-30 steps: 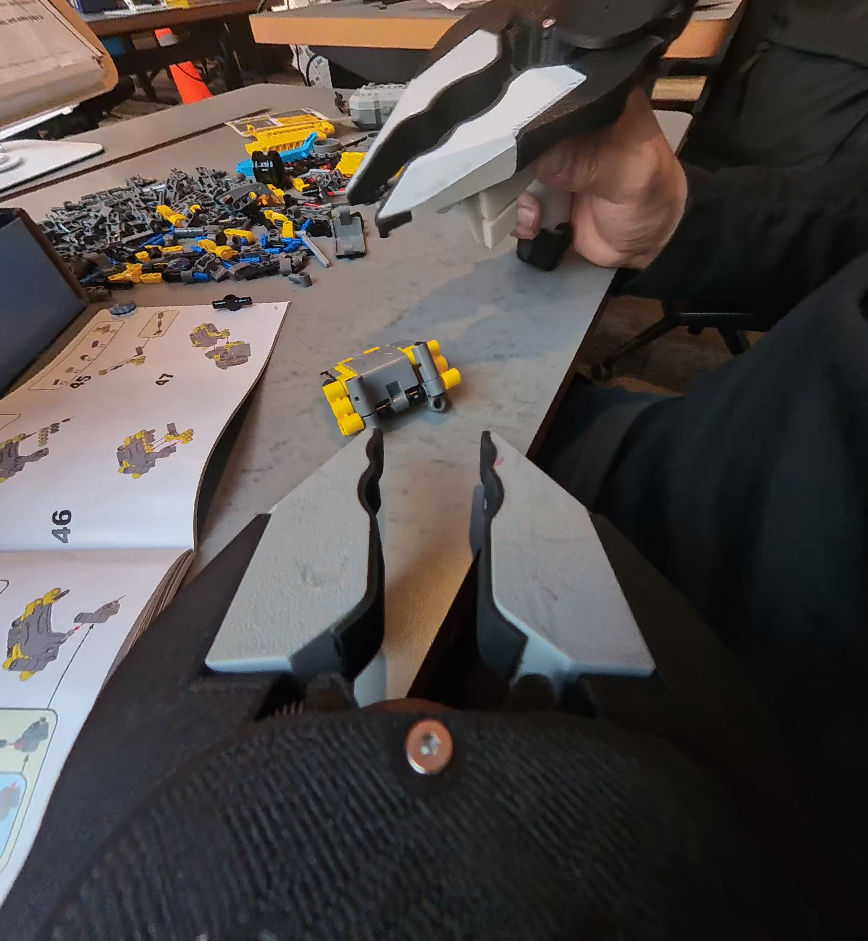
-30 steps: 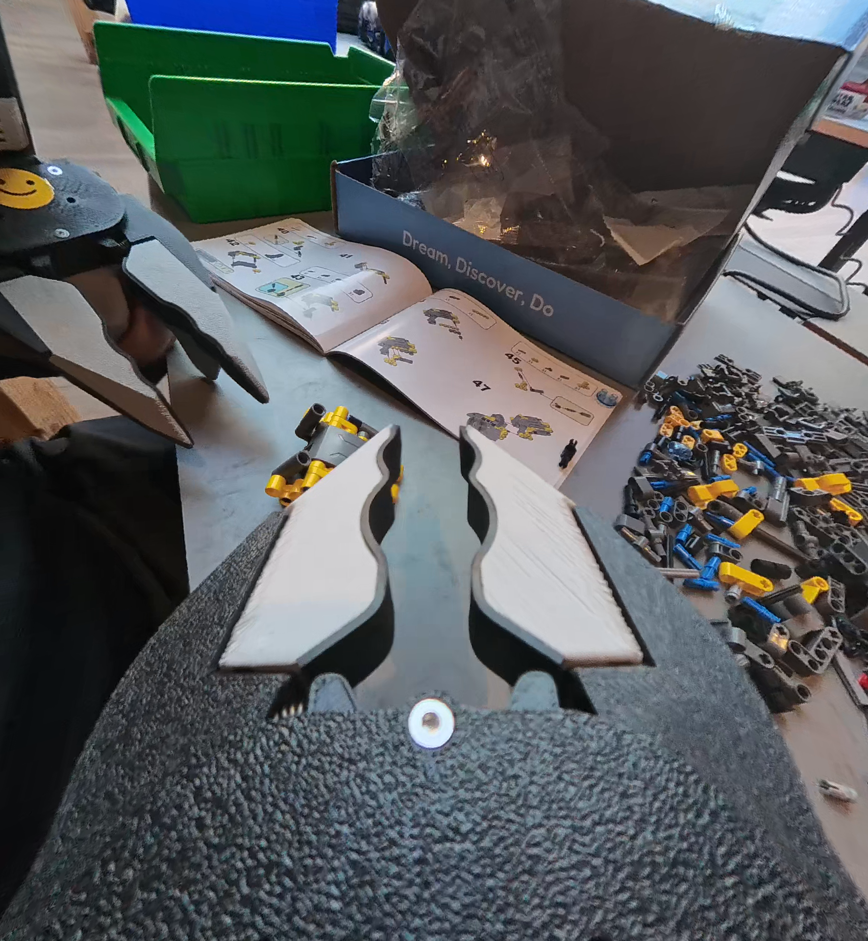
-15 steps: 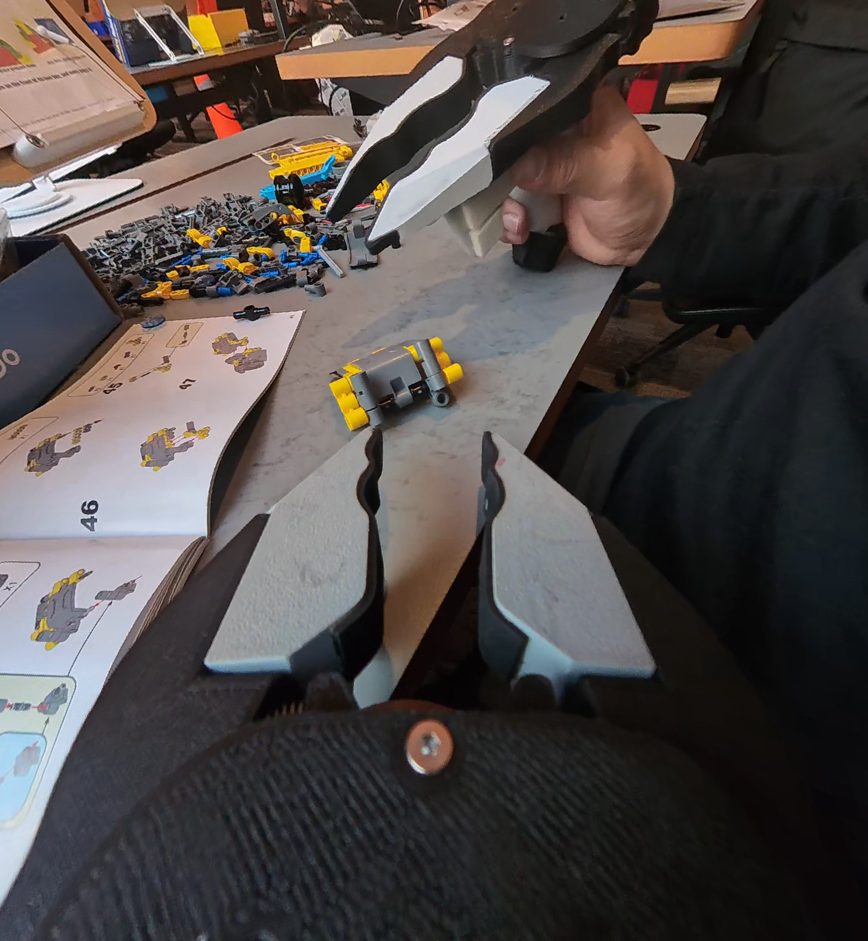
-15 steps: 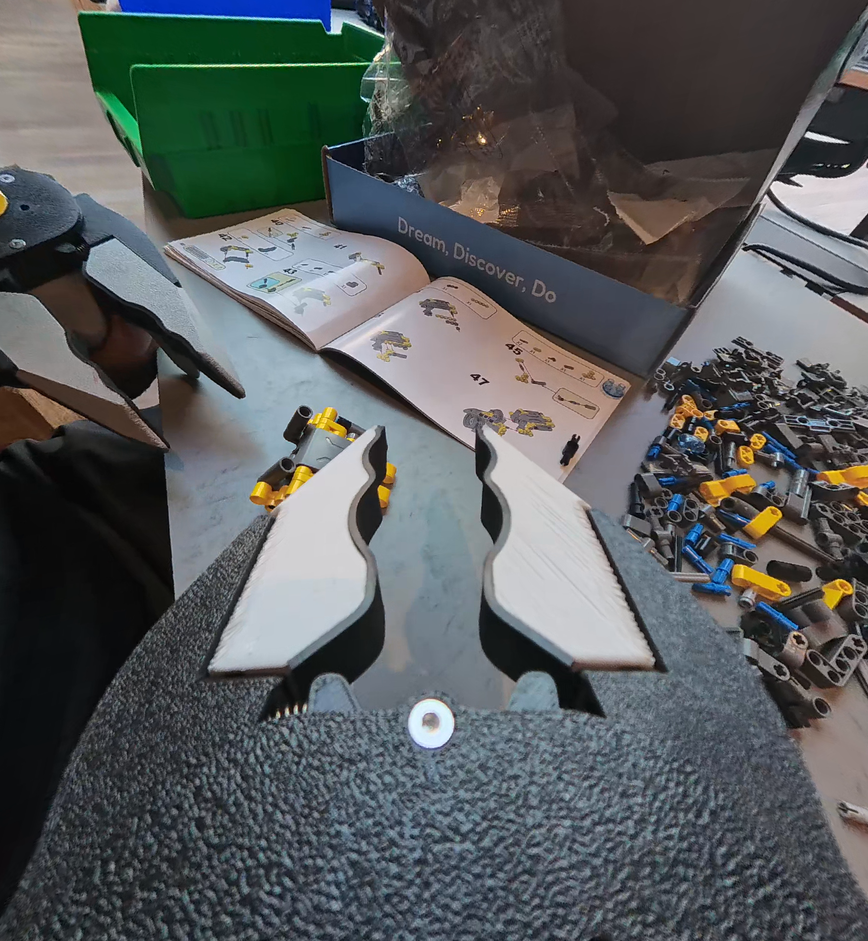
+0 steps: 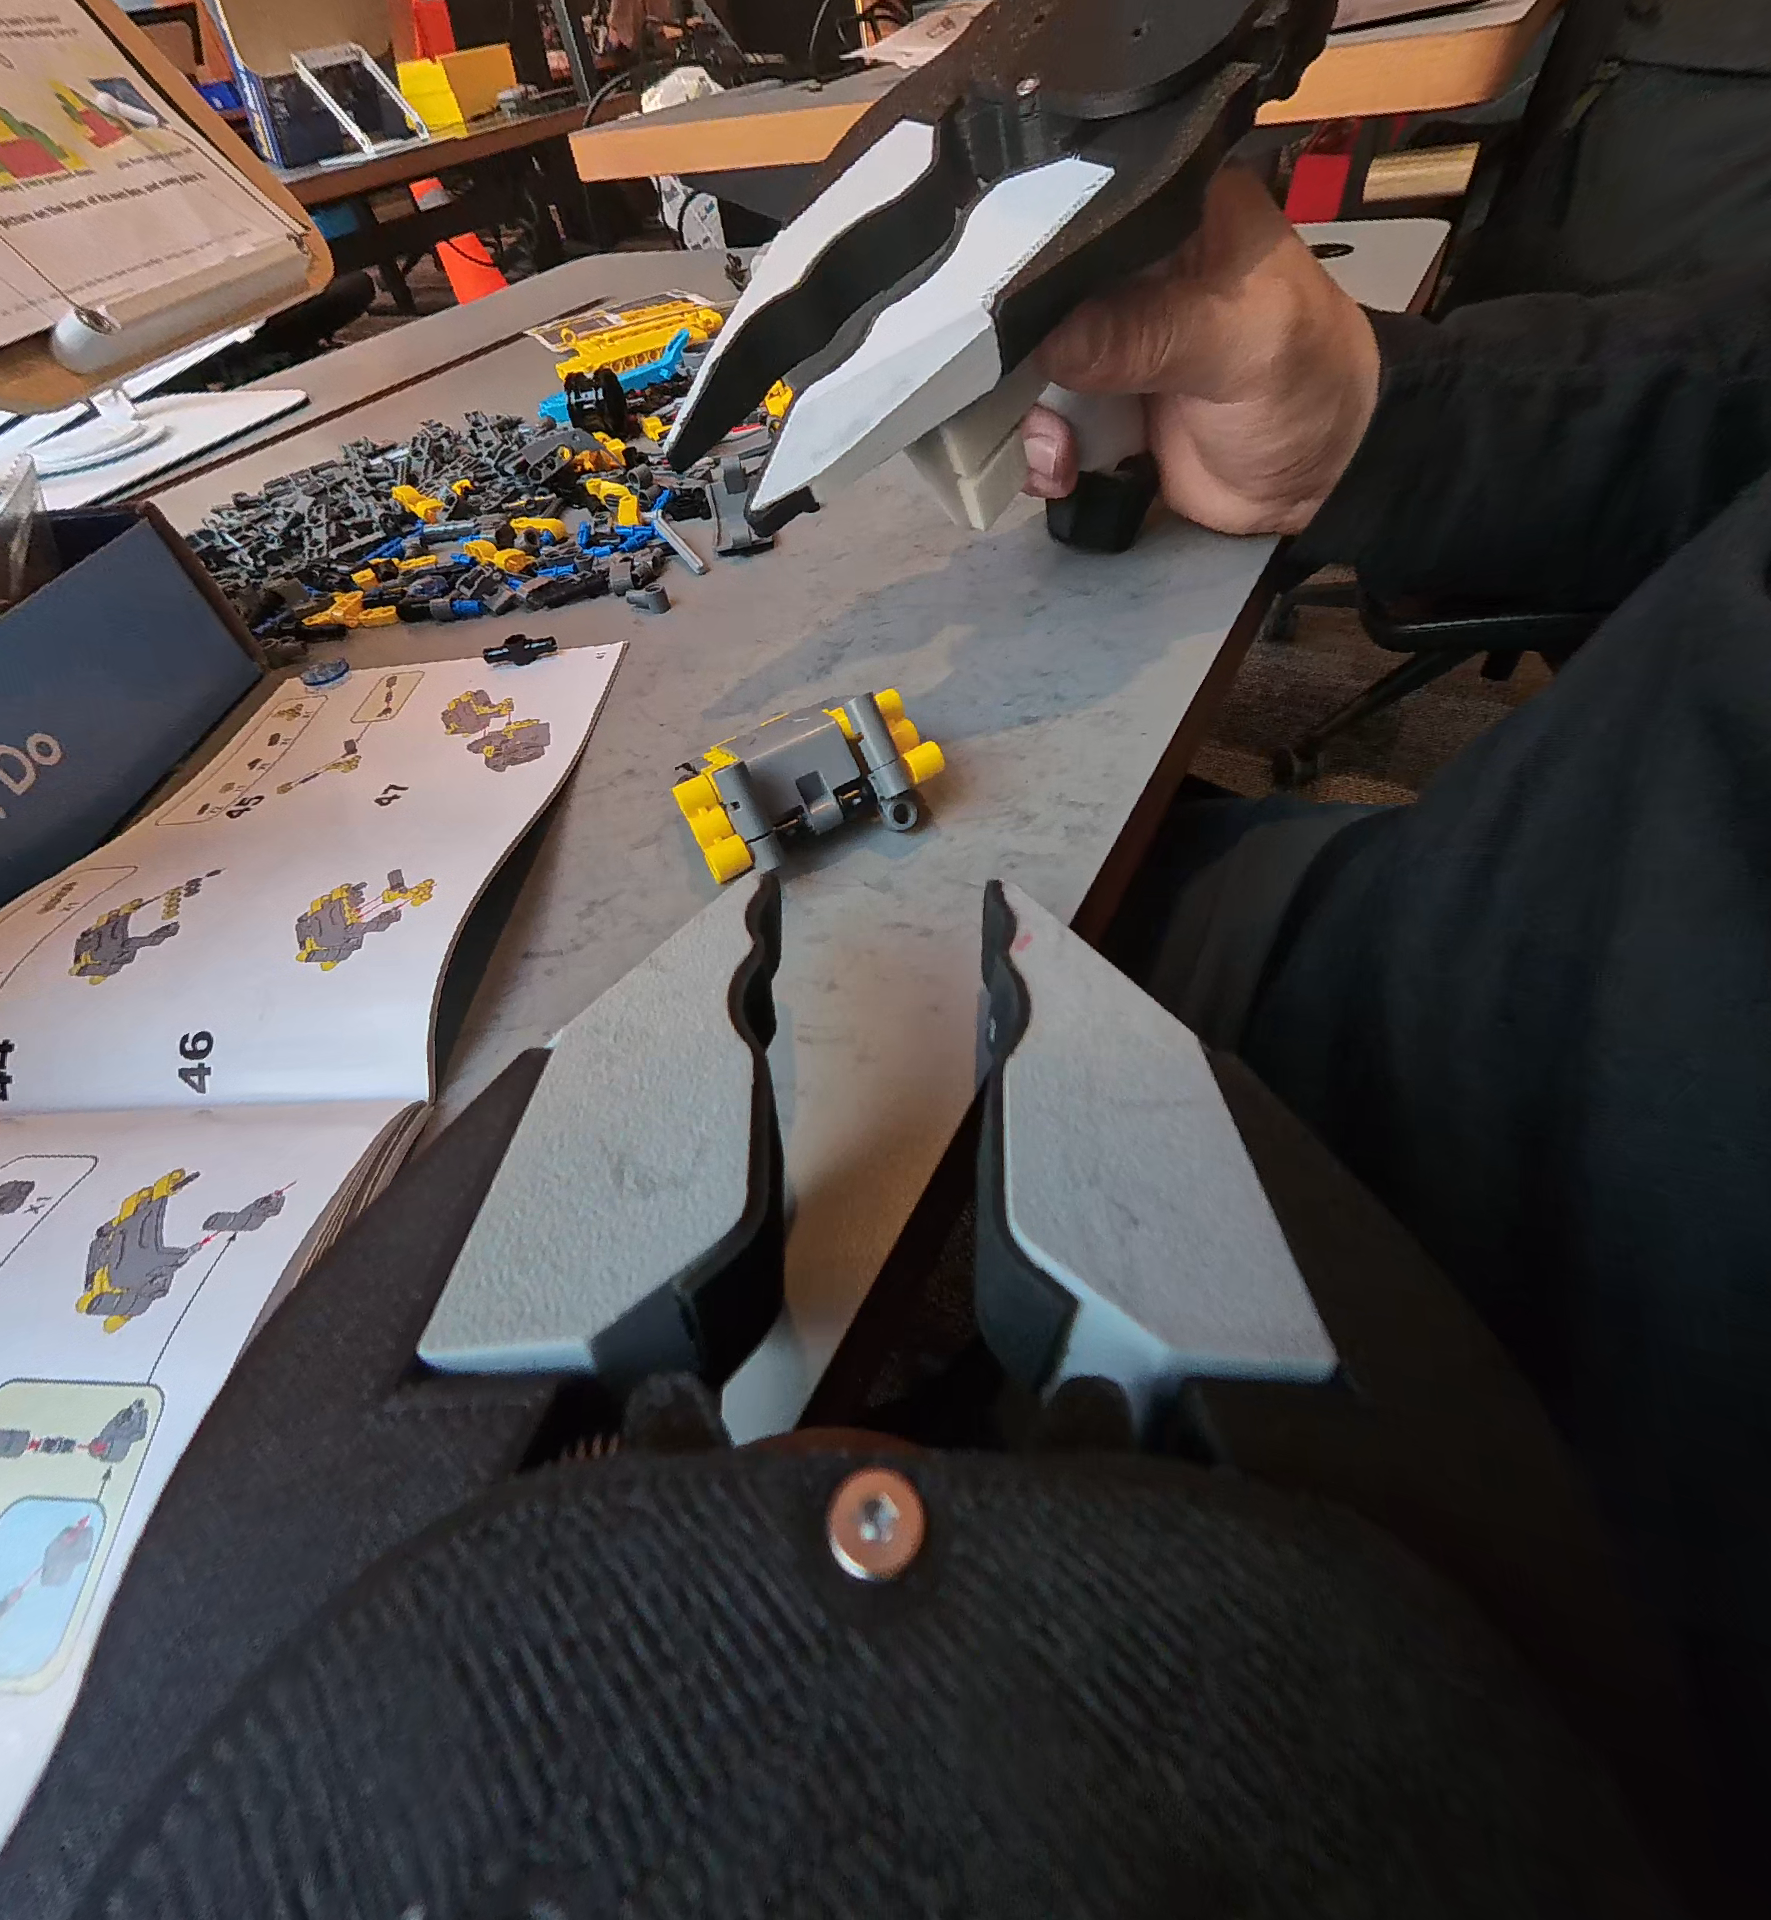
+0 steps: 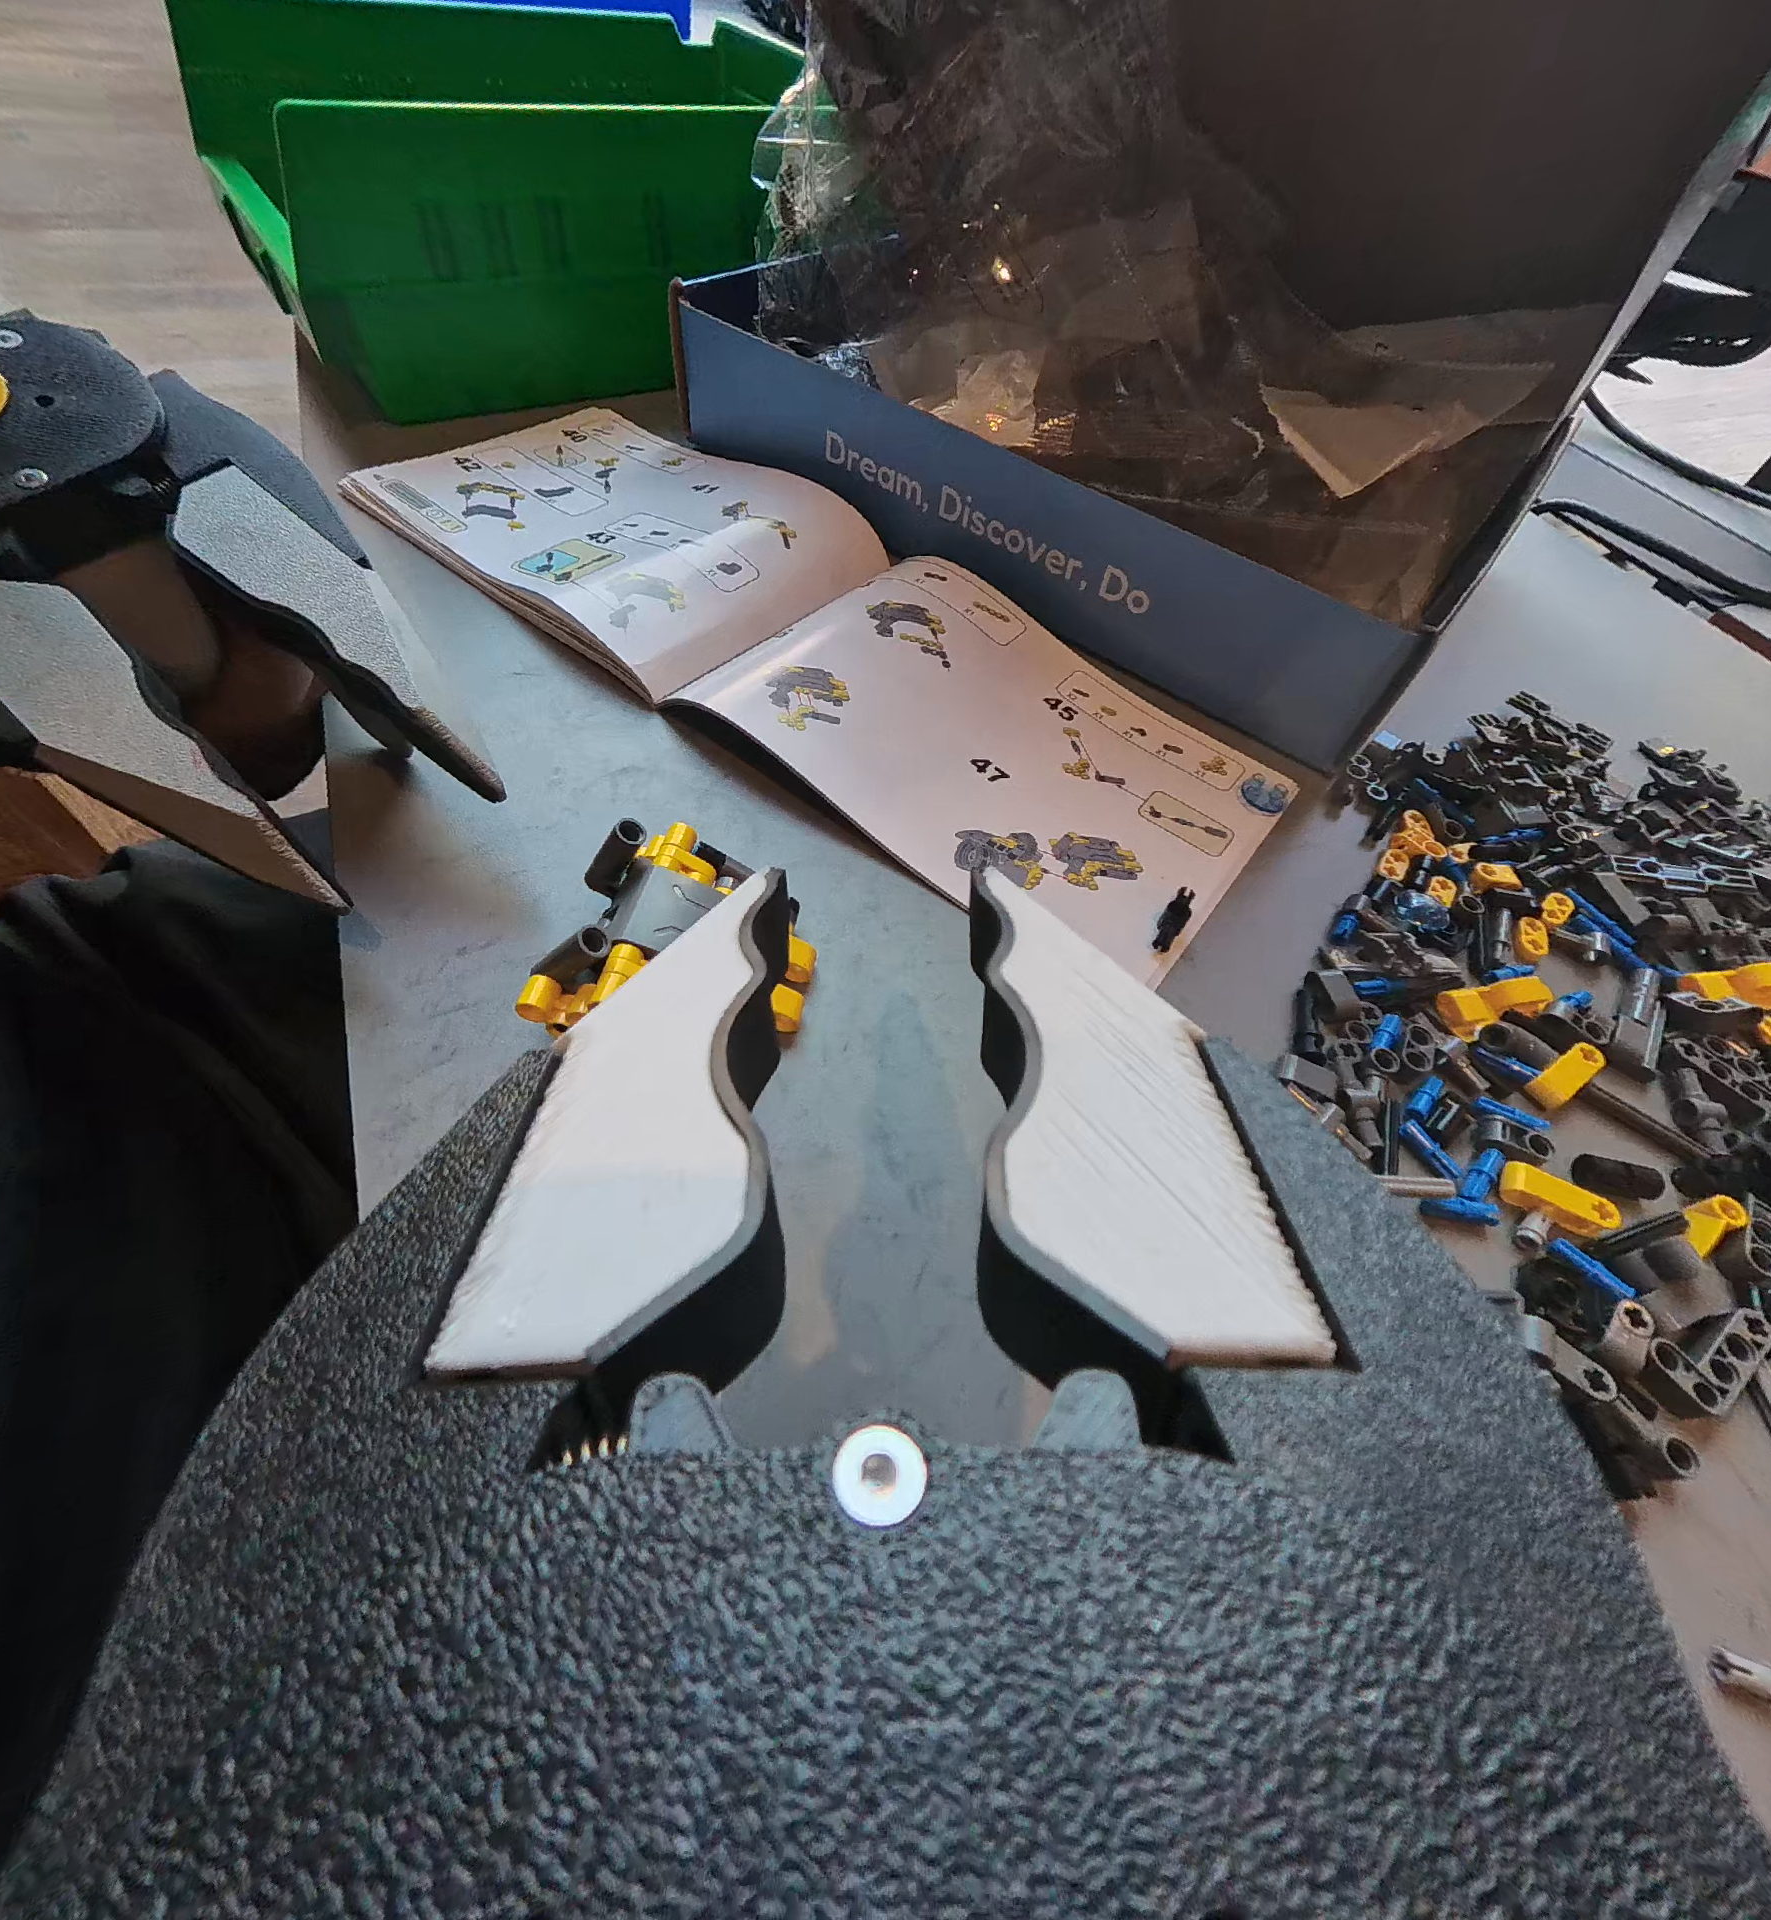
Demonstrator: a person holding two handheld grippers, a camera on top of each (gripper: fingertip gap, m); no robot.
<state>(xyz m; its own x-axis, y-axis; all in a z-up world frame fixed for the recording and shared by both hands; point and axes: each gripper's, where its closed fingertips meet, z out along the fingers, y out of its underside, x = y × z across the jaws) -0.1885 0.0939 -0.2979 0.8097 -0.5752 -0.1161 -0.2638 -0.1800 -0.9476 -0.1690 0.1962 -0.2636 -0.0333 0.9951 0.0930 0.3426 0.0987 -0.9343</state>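
Note:
A small grey and yellow brick assembly lies on the grey table near its front edge. My left gripper is open and empty, its tips just short of the assembly. My right gripper is open and empty above the table; its left finger covers part of the assembly. In the left wrist view the right gripper hangs over the near end of a pile of loose parts. In the right wrist view the left gripper shows at the left, open.
An open instruction booklet lies left of the assembly, also in the right wrist view. A dark blue box with plastic bags stands behind it. A loose black pin lies at the booklet's edge. Green bins stand beyond the table. The loose black pin is closer to my right gripper, around 10 centimetres from its tips; the left tips are 20 centimetres off. Look for it in the left wrist view too.
My right gripper has opened wider and drifted away from the assembly toward the parts pile. My left gripper has stayed open and tilted up slightly, showing more of the room.

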